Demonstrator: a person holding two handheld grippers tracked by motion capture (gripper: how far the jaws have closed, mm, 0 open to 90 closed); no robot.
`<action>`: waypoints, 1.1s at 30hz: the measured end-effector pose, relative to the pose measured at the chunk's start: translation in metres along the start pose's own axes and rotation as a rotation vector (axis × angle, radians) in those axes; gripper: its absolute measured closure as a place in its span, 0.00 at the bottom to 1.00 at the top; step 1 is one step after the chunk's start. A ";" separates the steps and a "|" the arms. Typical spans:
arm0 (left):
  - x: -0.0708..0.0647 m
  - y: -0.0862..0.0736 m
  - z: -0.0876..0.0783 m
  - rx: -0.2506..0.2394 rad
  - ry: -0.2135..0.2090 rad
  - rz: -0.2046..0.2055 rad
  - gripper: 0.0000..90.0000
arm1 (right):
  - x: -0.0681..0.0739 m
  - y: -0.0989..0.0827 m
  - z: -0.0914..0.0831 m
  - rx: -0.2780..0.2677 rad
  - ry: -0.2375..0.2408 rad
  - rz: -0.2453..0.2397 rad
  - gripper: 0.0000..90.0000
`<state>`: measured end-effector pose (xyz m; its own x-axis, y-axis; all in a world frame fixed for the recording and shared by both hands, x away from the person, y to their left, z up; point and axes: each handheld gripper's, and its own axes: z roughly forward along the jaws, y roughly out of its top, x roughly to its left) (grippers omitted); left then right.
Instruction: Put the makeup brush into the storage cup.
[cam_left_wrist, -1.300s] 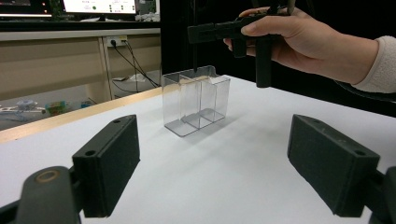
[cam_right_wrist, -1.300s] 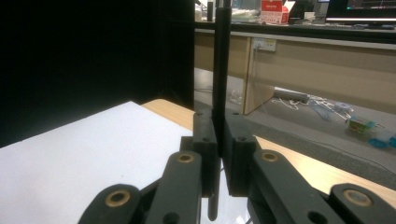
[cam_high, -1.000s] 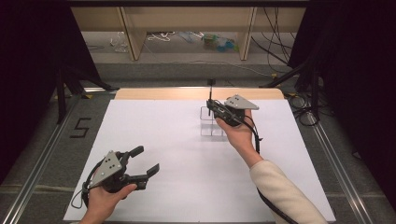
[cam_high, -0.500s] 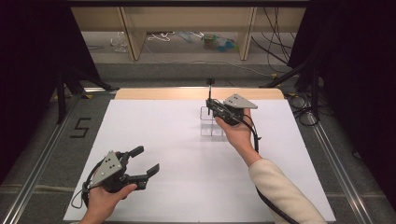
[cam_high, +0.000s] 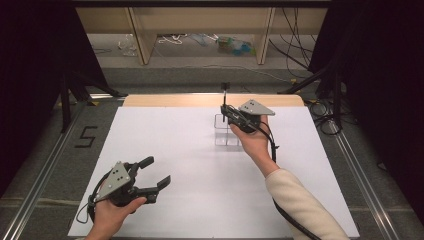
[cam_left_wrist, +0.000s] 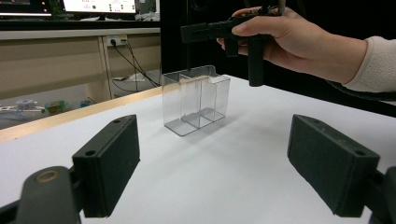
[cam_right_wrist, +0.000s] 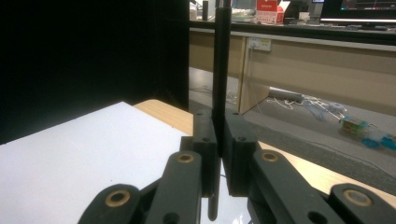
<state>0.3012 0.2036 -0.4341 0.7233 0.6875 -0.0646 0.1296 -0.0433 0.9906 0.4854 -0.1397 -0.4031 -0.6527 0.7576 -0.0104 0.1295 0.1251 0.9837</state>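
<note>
**Holding a black rod above a clear divided container**

Surrounding the work area is a dark room: black curtains (cam_high: 30, 75) hang at 9 and 3 o'clock, and a wooden shelf unit (cam_high: 200, 30) stands at 12 o'clock with cables and small items on the floor beneath it. Grey flooring carries a metal rail (cam_high: 40, 180) on each side and a black "5" marking (cam_high: 86, 136) at 9 o'clock.

The table (cam_high: 210, 100) has a wooden far edge; a white sheet (cam_high: 200, 190) covers the rest of its surface.

The right gripper (cam_high: 226, 111), held by the right hand (cam_high: 252, 142) at about 1 o'clock on the sheet, is clamped on a thin black rod (cam_right_wrist: 220, 70). The rod stands upright between the closed jaws, extending above and below them.

The left gripper (cam_high: 157, 172), held by the left hand (cam_high: 112, 217) at 7 o'clock, has its jaws spread wide, nothing between them.

A clear plastic container (cam_left_wrist: 196, 99) with an inner divider rests on the sheet directly below the right gripper, well apart from the left gripper.
</note>
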 end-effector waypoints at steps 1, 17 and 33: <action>0.000 0.000 0.000 0.001 -0.001 0.001 0.19 | 0.000 0.000 0.000 0.011 -0.004 -0.001 0.95; 0.000 0.000 0.000 0.001 -0.002 -0.001 0.19 | -0.003 -0.002 0.007 0.011 -0.018 -0.003 0.95; 0.000 0.000 0.000 0.001 -0.002 -0.001 0.19 | -0.002 -0.006 0.012 0.032 -0.020 0.009 0.95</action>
<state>0.3014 0.2040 -0.4346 0.7246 0.6860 -0.0661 0.1313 -0.0432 0.9904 0.4950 -0.1340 -0.4112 -0.6362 0.7715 -0.0060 0.1591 0.1387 0.9775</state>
